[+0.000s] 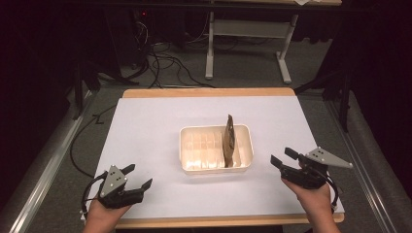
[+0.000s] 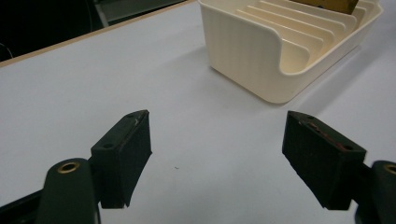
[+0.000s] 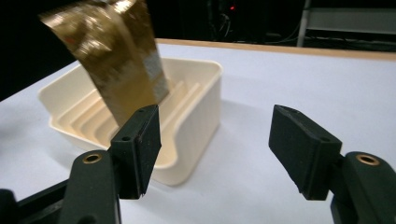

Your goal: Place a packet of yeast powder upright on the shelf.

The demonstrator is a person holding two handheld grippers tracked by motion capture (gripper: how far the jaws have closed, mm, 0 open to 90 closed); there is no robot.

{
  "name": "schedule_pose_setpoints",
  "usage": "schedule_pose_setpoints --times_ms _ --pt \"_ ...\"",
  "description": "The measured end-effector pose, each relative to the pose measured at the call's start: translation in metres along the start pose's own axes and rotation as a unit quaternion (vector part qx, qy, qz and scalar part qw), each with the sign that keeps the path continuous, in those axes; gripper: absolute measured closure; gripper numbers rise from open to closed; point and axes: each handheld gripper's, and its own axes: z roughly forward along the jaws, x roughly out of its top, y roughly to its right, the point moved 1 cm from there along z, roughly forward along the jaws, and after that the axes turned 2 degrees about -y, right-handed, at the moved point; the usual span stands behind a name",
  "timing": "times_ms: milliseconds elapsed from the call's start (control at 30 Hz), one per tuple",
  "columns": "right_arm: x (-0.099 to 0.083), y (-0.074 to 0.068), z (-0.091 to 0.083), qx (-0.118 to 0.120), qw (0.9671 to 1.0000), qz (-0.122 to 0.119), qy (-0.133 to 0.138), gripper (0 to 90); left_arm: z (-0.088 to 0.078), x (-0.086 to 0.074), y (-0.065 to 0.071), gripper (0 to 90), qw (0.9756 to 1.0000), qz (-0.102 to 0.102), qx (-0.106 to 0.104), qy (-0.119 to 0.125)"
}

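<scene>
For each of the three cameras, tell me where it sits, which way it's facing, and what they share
High view: above the person's side, facing forward and down on the table; both hands, left gripper, right gripper.
Left gripper view: on the left gripper, facing the cream rack.
Right gripper view: on the right gripper, facing the rack's brown packet.
Shared: rack and packet.

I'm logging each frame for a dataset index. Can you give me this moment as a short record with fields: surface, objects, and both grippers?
surface: white table with wooden edges
rack: cream slotted rack near the table's middle
packet: brown-gold packet standing on edge in a slot toward the rack's right end, tilted
left gripper: open, holding nothing, at the near left of the table, apart from the rack
right gripper: open, holding nothing, to the right of the rack, not touching it
hands: one on each gripper, coming in from the near edge
</scene>
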Motion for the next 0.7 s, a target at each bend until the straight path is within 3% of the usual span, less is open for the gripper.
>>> schedule_pose_setpoints --times_ms 67,133,200,300,400,700 --pt "-0.028 0.010 0.003 -0.022 0.9996 0.016 0.008 37.6 0.001 0.000 0.000 24.1 1.0000 0.001 -0.001 -0.003" --pt "-0.035 0.019 0.010 -0.025 0.9982 0.005 -0.053 33.3 0.003 0.000 0.001 24.1 1.0000 -0.001 -0.002 -0.002" --pt "-0.039 0.024 0.007 -0.046 0.9980 0.000 -0.044 35.6 0.004 0.000 0.002 24.1 1.0000 0.000 -0.001 -0.006" --pt "-0.040 0.026 0.007 -0.028 0.9984 0.025 -0.041 34.7 0.006 0.001 0.004 24.1 1.0000 0.000 0.000 -0.008" --pt "-0.041 0.025 0.007 -0.027 0.9985 0.014 -0.047 34.6 0.009 0.001 0.007 24.1 0.9999 0.010 -0.001 -0.013" --pt "-0.042 0.030 0.013 -0.026 0.9976 0.021 -0.061 34.4 0.006 -0.001 0.005 24.0 0.9998 0.013 -0.003 -0.013"
